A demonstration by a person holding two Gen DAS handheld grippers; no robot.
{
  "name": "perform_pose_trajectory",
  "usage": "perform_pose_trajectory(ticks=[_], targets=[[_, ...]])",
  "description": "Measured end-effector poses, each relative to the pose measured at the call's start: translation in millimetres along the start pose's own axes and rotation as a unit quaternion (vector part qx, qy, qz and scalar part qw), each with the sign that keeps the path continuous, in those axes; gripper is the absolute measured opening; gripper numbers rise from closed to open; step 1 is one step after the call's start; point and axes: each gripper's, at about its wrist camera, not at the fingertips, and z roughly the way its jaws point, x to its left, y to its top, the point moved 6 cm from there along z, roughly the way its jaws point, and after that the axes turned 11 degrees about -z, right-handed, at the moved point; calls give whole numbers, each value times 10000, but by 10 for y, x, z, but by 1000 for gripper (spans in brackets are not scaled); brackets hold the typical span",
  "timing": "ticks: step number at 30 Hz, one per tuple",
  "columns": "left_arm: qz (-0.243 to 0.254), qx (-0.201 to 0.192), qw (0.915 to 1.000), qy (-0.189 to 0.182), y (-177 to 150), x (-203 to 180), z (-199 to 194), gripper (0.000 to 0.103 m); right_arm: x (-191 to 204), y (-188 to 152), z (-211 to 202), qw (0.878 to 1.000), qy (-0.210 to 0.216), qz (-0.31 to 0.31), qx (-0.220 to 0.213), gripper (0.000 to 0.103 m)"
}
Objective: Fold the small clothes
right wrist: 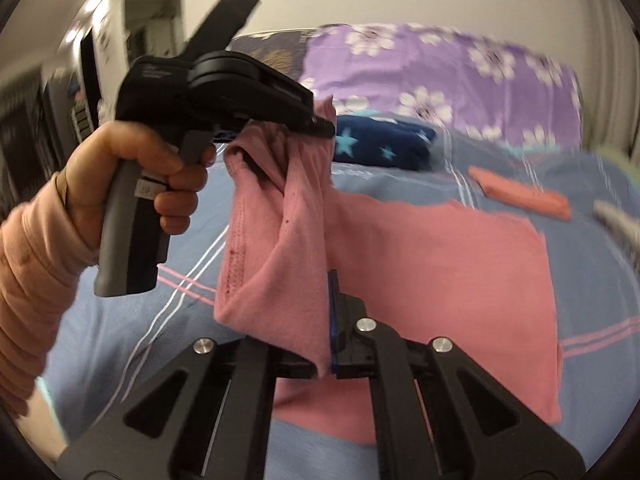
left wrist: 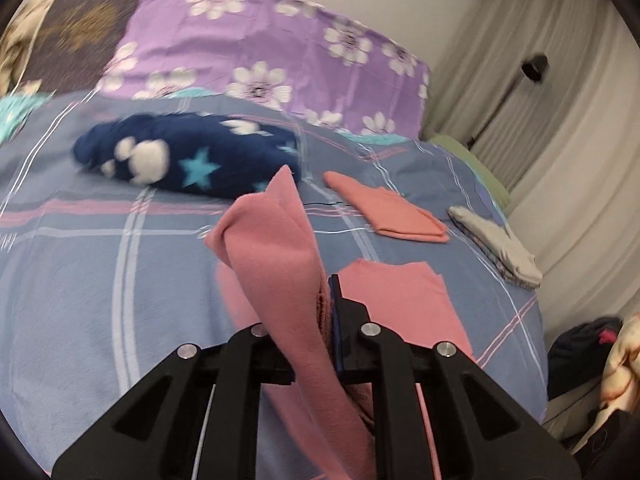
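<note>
I see the pink garment [right wrist: 440, 264] lifted at 1 end off the bed [left wrist: 80, 280], long axis running toward the pillows, my left gripper [right wrist: 320, 126] and right gripper [right wrist: 330, 320] both clamped on its fabric

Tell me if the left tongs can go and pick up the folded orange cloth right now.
Probably not yet: the left tongs are shut on the pink garment. The orange cloth itself lies uncovered on the bed.
</note>
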Motion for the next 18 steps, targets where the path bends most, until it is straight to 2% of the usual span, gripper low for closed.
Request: perform_pose_trajectory(ticks=[5, 9, 12, 18], targets=[[531, 193, 9984, 60, -79, -647, 384, 12, -595, -251, -159, 9972, 44, 751, 11, 4], [764, 490, 9958, 135, -233, -1064, 812, 12, -962, -478, -264, 9932, -62, 1160, 49, 4], [915, 684, 9932, 229, -338, -1293, 1090, 12, -1238, -641, -304, 9893, -133, 1447, 108, 4], [1390, 1037, 9821, 738, -615, -1557, 1625, 12, -1488, -907, -206, 9805, 225, 1927, 305, 4]])
